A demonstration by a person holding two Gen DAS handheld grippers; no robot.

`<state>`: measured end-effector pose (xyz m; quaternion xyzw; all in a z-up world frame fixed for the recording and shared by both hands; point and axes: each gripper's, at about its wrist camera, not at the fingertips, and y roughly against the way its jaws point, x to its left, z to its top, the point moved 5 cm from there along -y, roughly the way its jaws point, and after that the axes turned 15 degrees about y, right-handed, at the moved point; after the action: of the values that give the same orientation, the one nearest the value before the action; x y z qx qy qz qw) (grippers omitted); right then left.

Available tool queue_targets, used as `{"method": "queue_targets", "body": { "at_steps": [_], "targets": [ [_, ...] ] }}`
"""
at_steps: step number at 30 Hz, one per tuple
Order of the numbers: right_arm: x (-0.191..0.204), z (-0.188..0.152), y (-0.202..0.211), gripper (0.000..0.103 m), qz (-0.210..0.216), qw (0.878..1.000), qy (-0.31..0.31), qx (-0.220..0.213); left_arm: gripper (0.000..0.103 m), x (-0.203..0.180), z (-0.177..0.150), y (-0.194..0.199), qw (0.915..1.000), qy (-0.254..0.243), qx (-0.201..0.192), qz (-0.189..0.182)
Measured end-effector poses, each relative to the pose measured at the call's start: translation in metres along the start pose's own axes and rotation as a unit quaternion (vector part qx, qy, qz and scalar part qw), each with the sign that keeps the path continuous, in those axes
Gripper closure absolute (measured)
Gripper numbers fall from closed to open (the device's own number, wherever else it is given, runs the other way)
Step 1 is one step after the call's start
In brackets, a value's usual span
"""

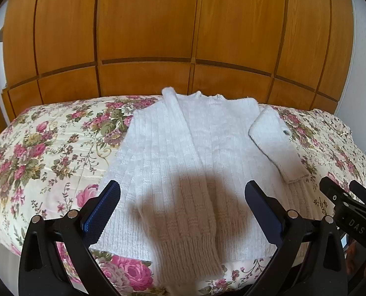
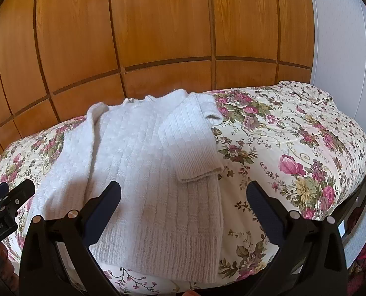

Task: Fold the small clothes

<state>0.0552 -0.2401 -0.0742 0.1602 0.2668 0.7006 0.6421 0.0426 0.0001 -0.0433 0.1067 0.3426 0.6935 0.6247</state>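
Item: white ribbed knit sweater (image 1: 183, 162), lying flat on a floral bedspread (image 1: 42, 153), neck toward the wooden wardrobe (image 1: 143, 32) behind the bed, hem at the near edge.

Condition: partly folded. One side panel with its sleeve is laid lengthwise over the body, its cuff (image 1: 192, 259) reaching past the hem. The other sleeve (image 2: 190, 143) is doubled back at the opposite edge of the sweater, cuff pointing toward the hem, only partly on the body.

Tools: left gripper (image 1: 183, 207), jaws spread wide, holding nothing, hovering over the hem end of the sweater. Right gripper (image 2: 183, 204), jaws likewise spread and empty, above the sweater's edge below the doubled sleeve, one finger over knit and the other over bedspread.

Step in hand (judged): bringing the second side in, or folding hem to neck.

Handling notes:
- Pinch both layers at the sweater's edge, not the top sleeve alone; loose chunky knit stretches and slips.
- Take the two hem corners at matching points so the fold line runs square to the ribs.
- Lift low, carry over the body, and lay down before letting go; dragging would rumple the bedspread and undo the laid sleeve.
- Tuck the overhanging cuff first, or it will stick out of the finished bundle.
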Motion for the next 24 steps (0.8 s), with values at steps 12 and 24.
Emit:
{"method": "queue_targets", "body": {
  "at_steps": [12, 24],
  "targets": [
    [-0.0003, 0.0006, -0.003, 0.002, 0.001, 1.0, 0.001, 0.006, 0.003, 0.0004, -0.0015, -0.003, 1.0, -0.002, 0.003, 0.0],
    [0.0023, -0.0015, -0.0059, 0.002, 0.002, 1.0, 0.001, 0.012, 0.003, -0.0018, -0.0047, -0.0061, 0.9999, -0.005, 0.014, -0.002]
  ]
}}
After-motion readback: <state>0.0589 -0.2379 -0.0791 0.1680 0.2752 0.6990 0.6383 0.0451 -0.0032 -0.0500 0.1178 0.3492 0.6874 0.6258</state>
